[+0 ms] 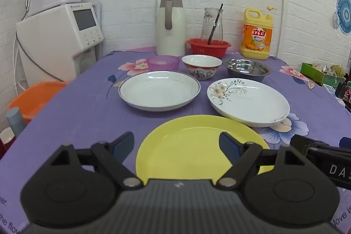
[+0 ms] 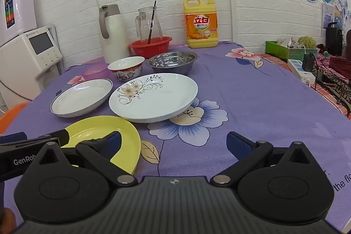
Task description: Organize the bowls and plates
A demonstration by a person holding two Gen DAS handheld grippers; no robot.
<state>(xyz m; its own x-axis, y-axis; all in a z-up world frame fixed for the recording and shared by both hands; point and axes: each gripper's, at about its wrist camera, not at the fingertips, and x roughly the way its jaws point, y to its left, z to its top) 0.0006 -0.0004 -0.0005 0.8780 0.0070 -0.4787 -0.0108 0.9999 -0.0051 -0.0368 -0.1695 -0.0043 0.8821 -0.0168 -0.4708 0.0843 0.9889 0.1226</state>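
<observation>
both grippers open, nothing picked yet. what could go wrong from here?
1. The flowered plate looks propped on the yellow plate; pulling the yellow one first could drag or tip it.
2. The left gripper and right gripper hover side by side near the yellow plate, so they may collide.
3. The plates lie flat on soft cloth; a finger could snag the fabric going under a rim.

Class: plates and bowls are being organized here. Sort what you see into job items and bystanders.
Job: yellow plate, flowered plate, blue-rimmed plate, patterned bowl, steel bowl, purple bowl.

Bystanders: thermos, glass jug, red basket, detergent bottle.
</observation>
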